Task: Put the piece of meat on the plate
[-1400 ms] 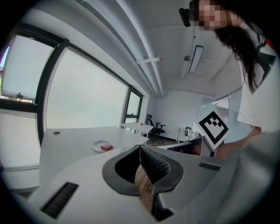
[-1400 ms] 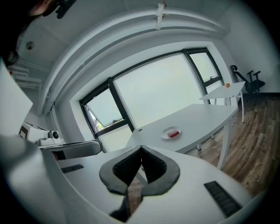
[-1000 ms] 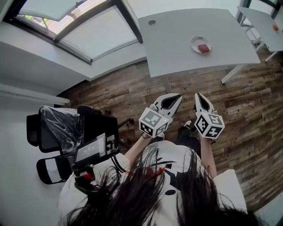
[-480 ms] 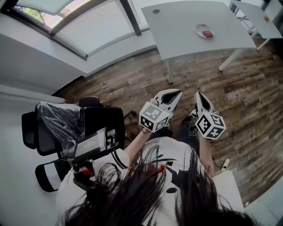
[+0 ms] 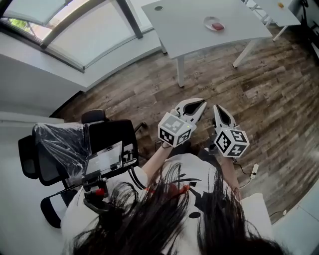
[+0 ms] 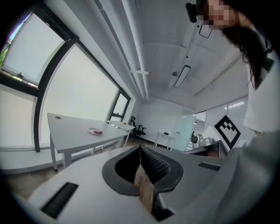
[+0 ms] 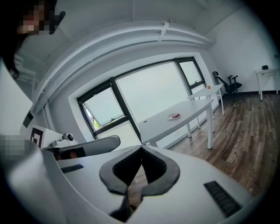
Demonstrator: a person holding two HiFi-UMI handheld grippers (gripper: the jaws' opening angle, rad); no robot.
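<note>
Person is standing on the wood floor (image 5: 279, 89), holding both grippers side by side at mid-frame of the head view, noses pointing toward 12 o'clock. Left gripper (image 5: 202, 103) is showing its jaws pressed together, nothing between the pads, just floor visible through the slot in the left gripper view (image 6: 140, 148). Right gripper (image 5: 217, 106) is sitting just beside it at 3 o'clock, jaws likewise closed tip to tip and empty in the right gripper view (image 7: 141, 147). Neither one is touching anything. The white table (image 5: 199, 35) is standing well apart from the grippers at 12 o'clock, next to the window (image 5: 75, 35). The plate (image 5: 213, 23) is resting on it toward the far right part of the top, and the piece of meat (image 5: 217, 26), red, is lying on the plate. Both gripper cameras are picking up the same plate (image 6: 95, 131) (image 7: 174, 116) far off on the table. A second table (image 5: 271, 11) is standing at 1 o'clock. A black office chair (image 5: 65, 149) with plastic over it is sitting at 8 o'clock from the grippers.
</note>
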